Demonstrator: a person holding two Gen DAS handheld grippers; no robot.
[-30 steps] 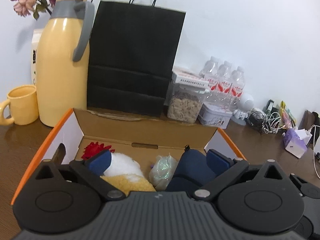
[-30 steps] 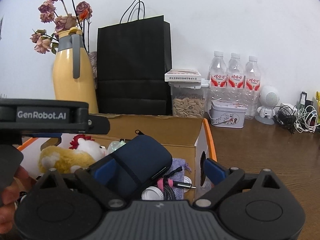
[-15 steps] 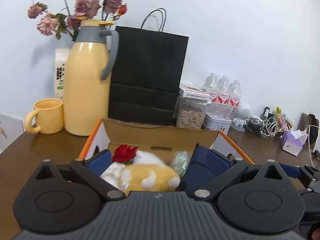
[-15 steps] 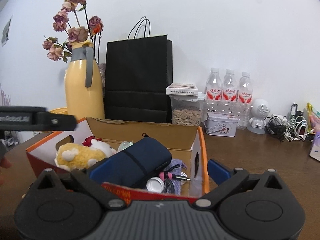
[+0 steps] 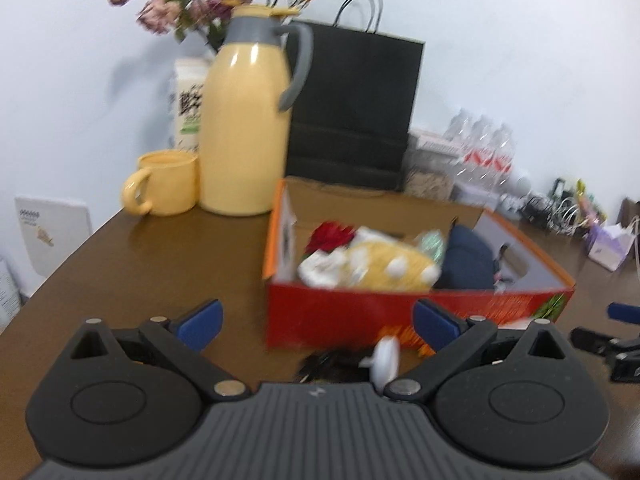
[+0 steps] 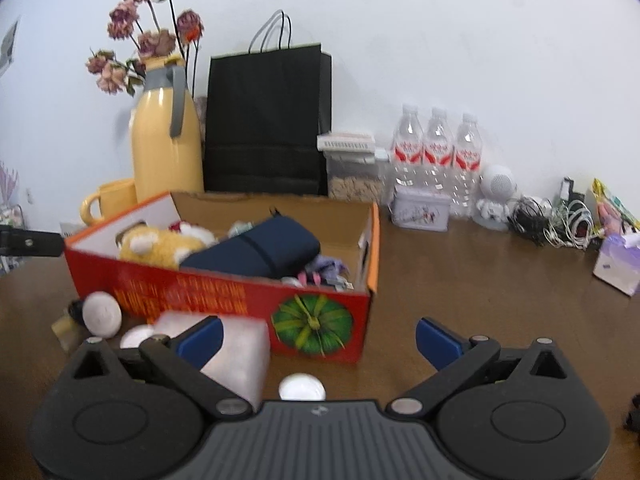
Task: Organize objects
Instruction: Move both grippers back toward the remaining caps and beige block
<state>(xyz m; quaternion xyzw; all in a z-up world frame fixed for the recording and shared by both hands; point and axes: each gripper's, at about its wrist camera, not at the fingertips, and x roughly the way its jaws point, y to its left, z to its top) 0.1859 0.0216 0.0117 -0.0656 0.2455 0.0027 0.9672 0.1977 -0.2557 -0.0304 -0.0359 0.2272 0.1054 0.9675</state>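
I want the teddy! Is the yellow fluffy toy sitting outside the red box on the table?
No, the yellow plush toy lies inside the red box, beside the dark blue pouch.

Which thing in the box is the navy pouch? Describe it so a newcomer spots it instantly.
Find the red cardboard box with the green pumpkin print, standing in front of the black paper bag. Inside it, right of the yellow plush toy, lies the navy pouch. It is the only dark, smooth, oblong item there, with a thin black band across it.
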